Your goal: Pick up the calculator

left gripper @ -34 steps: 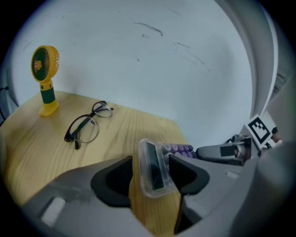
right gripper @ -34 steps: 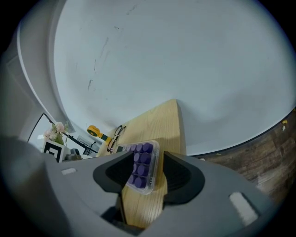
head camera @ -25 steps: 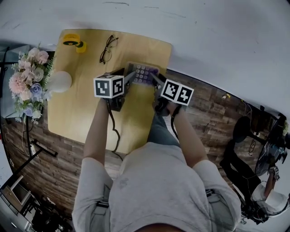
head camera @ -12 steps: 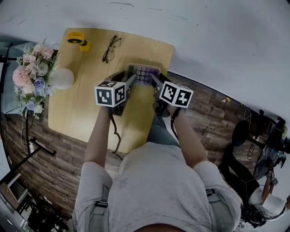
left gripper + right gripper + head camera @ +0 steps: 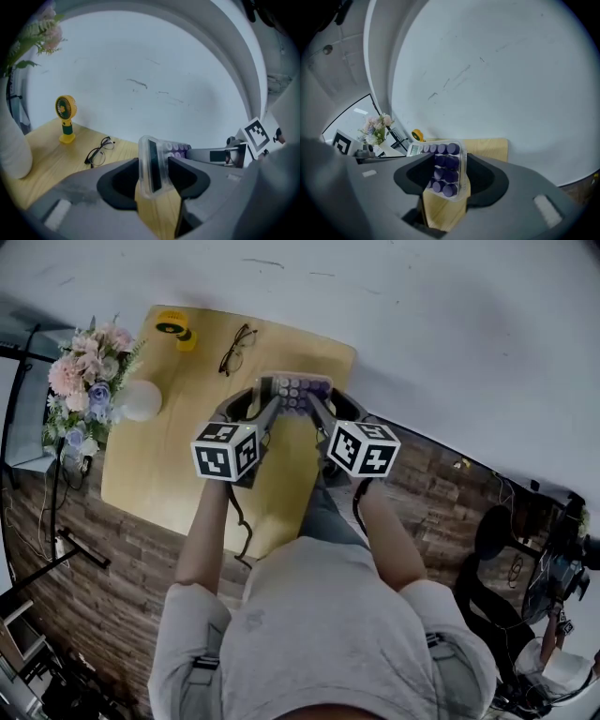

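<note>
Calculator (image 5: pixel 293 390) hangs above the table (image 5: pixel 159 456), left gripper (image 5: pixel 153 169) clamped on one end, right gripper (image 5: pixel 447 172) clamped on the other.

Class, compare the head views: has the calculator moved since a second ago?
Yes. Held between left gripper and right gripper, the calculator has risen off the table, toward the glasses in the head view.

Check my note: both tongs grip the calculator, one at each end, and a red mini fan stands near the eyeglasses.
Wrong in one respect: the mini fan is yellow, not red; the left gripper view shows it. The rest stands: left tongs and right tongs grip the calculator.
</note>
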A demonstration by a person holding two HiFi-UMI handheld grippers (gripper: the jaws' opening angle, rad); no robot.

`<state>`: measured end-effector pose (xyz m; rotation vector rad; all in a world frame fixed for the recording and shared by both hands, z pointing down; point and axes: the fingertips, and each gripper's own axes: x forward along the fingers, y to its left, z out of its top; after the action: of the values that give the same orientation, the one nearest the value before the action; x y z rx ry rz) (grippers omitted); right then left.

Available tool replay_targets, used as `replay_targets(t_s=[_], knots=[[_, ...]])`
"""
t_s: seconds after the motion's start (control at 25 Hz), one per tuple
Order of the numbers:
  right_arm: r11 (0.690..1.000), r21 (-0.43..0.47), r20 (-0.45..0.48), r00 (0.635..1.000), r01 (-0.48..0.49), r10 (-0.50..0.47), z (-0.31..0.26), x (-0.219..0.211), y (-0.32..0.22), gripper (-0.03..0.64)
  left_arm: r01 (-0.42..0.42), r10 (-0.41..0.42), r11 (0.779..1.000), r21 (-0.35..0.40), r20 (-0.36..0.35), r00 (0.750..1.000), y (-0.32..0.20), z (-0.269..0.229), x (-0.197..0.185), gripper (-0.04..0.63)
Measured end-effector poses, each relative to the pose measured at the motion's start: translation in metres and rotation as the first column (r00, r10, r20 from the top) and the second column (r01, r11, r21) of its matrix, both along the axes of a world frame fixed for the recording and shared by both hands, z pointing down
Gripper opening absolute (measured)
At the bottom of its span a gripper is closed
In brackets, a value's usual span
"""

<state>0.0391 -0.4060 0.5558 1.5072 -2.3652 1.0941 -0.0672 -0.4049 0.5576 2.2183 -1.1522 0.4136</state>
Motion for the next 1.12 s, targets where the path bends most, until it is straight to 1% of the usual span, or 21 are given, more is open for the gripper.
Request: replay_targets(t_s=[0.2,0.44,0.72,1.12], knots=[[0.994,0.101,-0.017,1.000,0.027,-0.025,-0.036,-0.003,0.006,0.215,0.022,-0.024,0.995,0.097,0.022,0.999,0.008,-0.034,-0.003,0.202],[0.975,0.217,-0.040,0.998,0.051,-0.043,-0.077,-0.004,0.016,0.215,0.037,-0.043,0.980,0.193,0.026,0.999,0.019,-0.073,-0.005,0.202],[0.941,0.330,-0.082,0.996,0.072,-0.048,-0.116,-0.003,0.031,0.215,0.046,-0.051,0.963,0.264,0.011,0.999,0.034,-0.107,-0.003,0.202],[0.893,0.443,-0.097,0.994,0.084,-0.046,-0.160,0.000,0.054,0.215,0.055,-0.064,0.930,0.363,0.014,0.998,0.057,-0.150,0.000,0.202]])
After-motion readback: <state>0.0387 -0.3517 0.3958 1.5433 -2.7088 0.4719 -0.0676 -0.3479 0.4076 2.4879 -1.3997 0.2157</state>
